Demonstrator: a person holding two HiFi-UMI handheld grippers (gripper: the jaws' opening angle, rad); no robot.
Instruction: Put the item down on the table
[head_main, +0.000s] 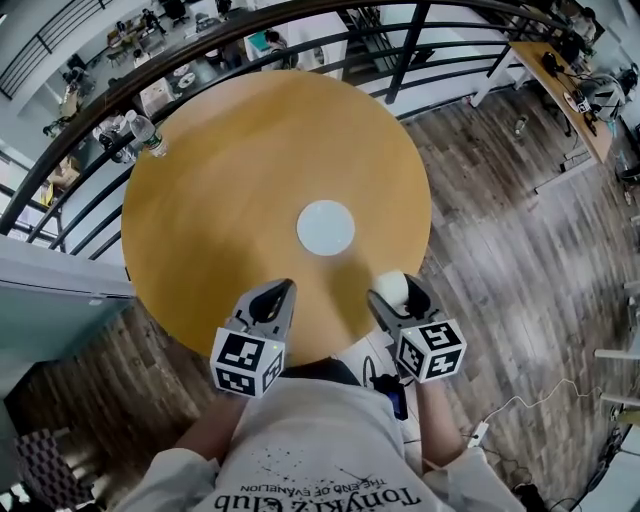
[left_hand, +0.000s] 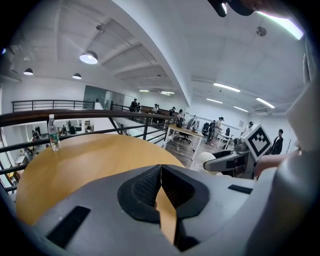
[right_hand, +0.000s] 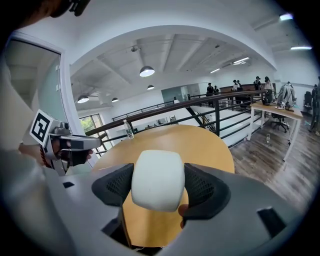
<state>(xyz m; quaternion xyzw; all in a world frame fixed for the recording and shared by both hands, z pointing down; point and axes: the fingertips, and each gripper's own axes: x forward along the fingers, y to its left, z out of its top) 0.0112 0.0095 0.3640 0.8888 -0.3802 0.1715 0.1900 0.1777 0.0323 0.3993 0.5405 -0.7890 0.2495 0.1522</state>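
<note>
A white rounded item (right_hand: 157, 180) sits clamped between the black pads of my right gripper (right_hand: 158, 186); in the head view the item (head_main: 391, 287) pokes out of the right gripper (head_main: 397, 298) above the near right edge of the round wooden table (head_main: 230, 170). My left gripper (head_main: 277, 297) hovers over the table's near edge with its jaws pressed together and nothing between them; in its own view the left gripper (left_hand: 161, 181) shows both pads meeting. The right gripper (left_hand: 235, 159) with the white item is visible at that view's right.
A white disc (head_main: 326, 228) lies near the table's middle. A plastic water bottle (head_main: 146, 134) stands at the far left rim, next to a dark railing (head_main: 90, 110). Wooden floor (head_main: 520, 250) surrounds the table; a desk (head_main: 560, 90) stands at the far right.
</note>
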